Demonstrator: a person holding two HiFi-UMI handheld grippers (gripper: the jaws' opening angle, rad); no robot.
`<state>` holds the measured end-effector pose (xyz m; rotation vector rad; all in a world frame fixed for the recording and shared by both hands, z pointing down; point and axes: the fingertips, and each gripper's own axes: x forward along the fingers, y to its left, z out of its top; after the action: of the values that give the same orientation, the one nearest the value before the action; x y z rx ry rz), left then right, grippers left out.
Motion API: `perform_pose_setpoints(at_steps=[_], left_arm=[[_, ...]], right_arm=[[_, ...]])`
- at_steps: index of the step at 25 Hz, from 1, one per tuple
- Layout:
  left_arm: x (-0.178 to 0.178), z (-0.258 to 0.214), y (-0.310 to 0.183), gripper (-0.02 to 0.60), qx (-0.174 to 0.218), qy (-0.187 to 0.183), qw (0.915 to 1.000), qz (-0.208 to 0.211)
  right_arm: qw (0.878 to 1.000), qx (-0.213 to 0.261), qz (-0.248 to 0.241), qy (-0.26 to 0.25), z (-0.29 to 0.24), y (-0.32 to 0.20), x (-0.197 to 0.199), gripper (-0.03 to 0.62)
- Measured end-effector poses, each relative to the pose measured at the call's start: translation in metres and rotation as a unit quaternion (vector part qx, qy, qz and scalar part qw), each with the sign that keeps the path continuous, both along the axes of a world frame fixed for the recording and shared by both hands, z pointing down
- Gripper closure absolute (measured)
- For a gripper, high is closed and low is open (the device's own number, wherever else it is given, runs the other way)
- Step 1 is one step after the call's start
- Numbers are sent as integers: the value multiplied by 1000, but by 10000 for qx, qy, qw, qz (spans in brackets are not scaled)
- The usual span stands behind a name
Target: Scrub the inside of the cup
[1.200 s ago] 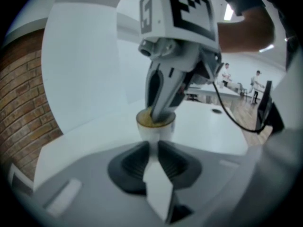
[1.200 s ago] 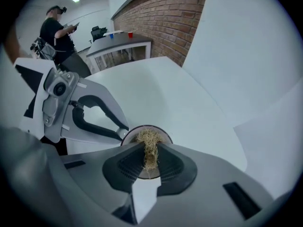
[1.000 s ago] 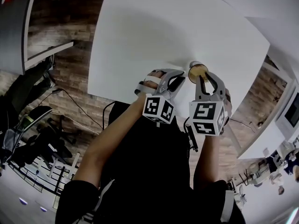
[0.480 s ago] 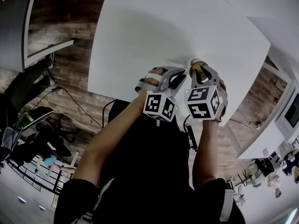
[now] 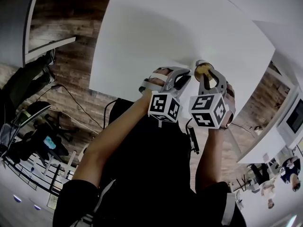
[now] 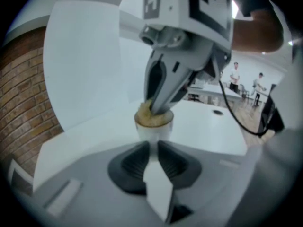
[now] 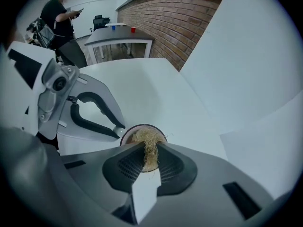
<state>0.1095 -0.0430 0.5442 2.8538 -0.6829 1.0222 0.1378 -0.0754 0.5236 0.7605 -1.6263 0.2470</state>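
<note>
A small white cup [image 6: 154, 132] stands on the white table [image 5: 156, 27] near its front edge. My left gripper [image 6: 153, 148] is shut on the cup's wall from the side. A wad of straw-coloured scrubbing fibre [image 7: 147, 148] fills the cup's mouth [image 5: 202, 70]. My right gripper [image 7: 150, 152] is shut on that fibre and points steeply down into the cup. In the left gripper view the right gripper's fingertips [image 6: 158, 105] dip into the fibre [image 6: 147, 118]. The cup's rim [image 7: 127, 132] shows dark around the wad; its inside is hidden.
The table's near edge runs just under both grippers [image 5: 189, 86]. A brick wall [image 7: 189, 18] lies beyond the table. A second table [image 7: 118, 39] with small cups and a standing person [image 7: 59, 13] are far off. Cables cross the wooden floor [image 5: 75, 79].
My right gripper has rolled about its own axis in the cup, its marker cube turning and shifting slightly. The left gripper and the cup have stayed in place.
</note>
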Motion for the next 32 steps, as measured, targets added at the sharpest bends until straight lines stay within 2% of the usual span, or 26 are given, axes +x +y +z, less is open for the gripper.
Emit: perform_pose_setpoints(at_steps=[3, 6, 14, 16, 24, 30, 32], left_arm=[[-1, 0, -1, 520, 2, 3, 10000, -33], [0, 0, -1, 520, -1, 3, 10000, -36], [1, 1, -1, 520, 56, -52, 9999, -87], [5, 1, -2, 520, 64, -38, 9999, -76], [-3, 4, -1, 520, 30, -93, 9999, -126], [-7, 5, 0, 520, 43, -167, 9997, -170], [-7, 6, -1, 520, 80, -183, 9997, -165]], right_arm=[[9995, 185, -71, 227, -22, 2, 5, 540], [9993, 167, -88, 325, -26, 5, 9, 540], [9961, -855, -196, -65, 25, 4, -4, 540], [9951, -968, -197, -88, 31, 1, -2, 540], [9947, -1000, -229, 11, 16, 11, -6, 540], [9966, -804, -120, -165, -23, 26, -3, 540], [9978, -575, -15, -327, -37, 26, -2, 539]])
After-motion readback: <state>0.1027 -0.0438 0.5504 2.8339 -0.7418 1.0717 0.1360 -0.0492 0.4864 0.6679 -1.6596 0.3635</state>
